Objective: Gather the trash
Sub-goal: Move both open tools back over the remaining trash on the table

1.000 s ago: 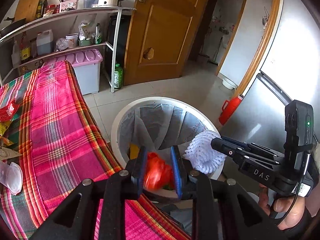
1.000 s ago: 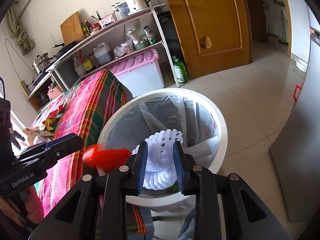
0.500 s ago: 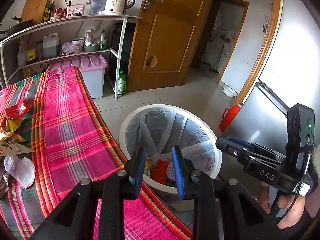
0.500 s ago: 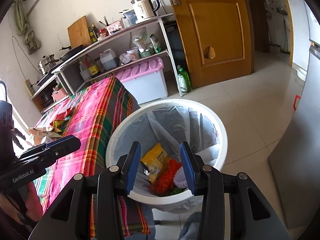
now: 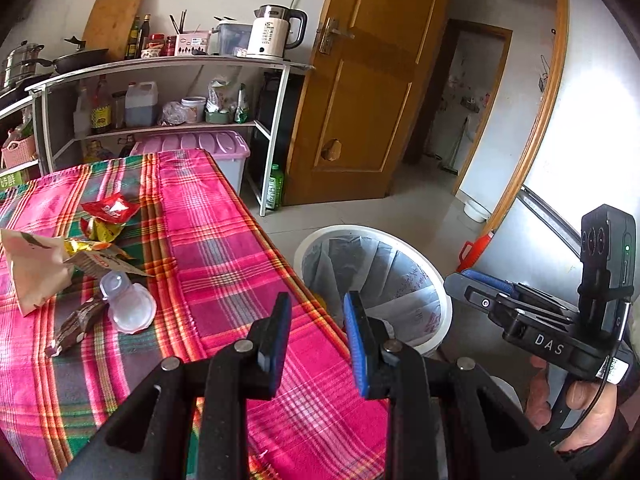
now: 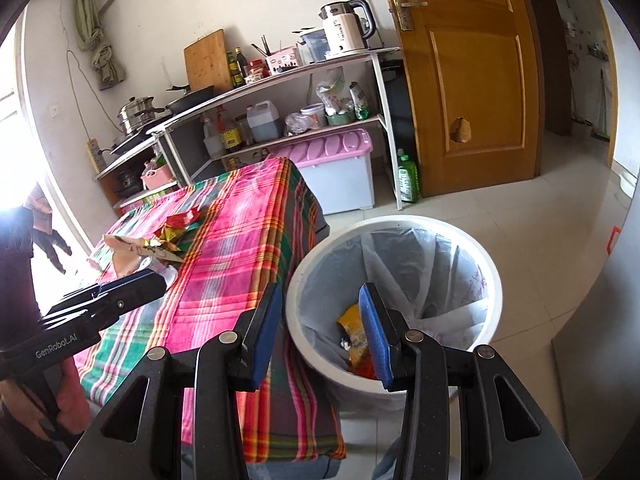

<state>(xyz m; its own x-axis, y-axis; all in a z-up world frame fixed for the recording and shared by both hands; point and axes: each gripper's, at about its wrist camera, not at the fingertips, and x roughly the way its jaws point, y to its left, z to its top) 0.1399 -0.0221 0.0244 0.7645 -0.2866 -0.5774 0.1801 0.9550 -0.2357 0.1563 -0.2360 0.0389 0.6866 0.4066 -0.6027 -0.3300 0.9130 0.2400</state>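
A white trash bin (image 6: pixel 396 392) with a grey liner stands on the floor beside the table; yellow and red wrappers (image 6: pixel 352 332) lie inside. It also shows in the left wrist view (image 5: pixel 430 280). My left gripper (image 5: pixel 316 336) is open and empty above the table's near right edge. My right gripper (image 6: pixel 320 332) is open and empty above the bin's left rim. On the pink plaid tablecloth (image 5: pixel 216 248) lie a red wrapper (image 5: pixel 110 208), yellow wrappers (image 5: pixel 100 232), a paper bag (image 5: pixel 32 268), a clear plastic cup (image 5: pixel 128 306) and a brown wrapper (image 5: pixel 74 330).
A shelf rack (image 5: pixel 168 92) with a kettle, bottles and jars stands behind the table, with a pink-lidded storage box (image 5: pixel 208 148) under it. A wooden door (image 5: pixel 368 92) is beyond. A grey fridge (image 5: pixel 560 216) stands right of the bin.
Both grippers opened and dropped the red wrapper and the white foam net into the bin. Both then drew back and up, the left one swinging left over the table.
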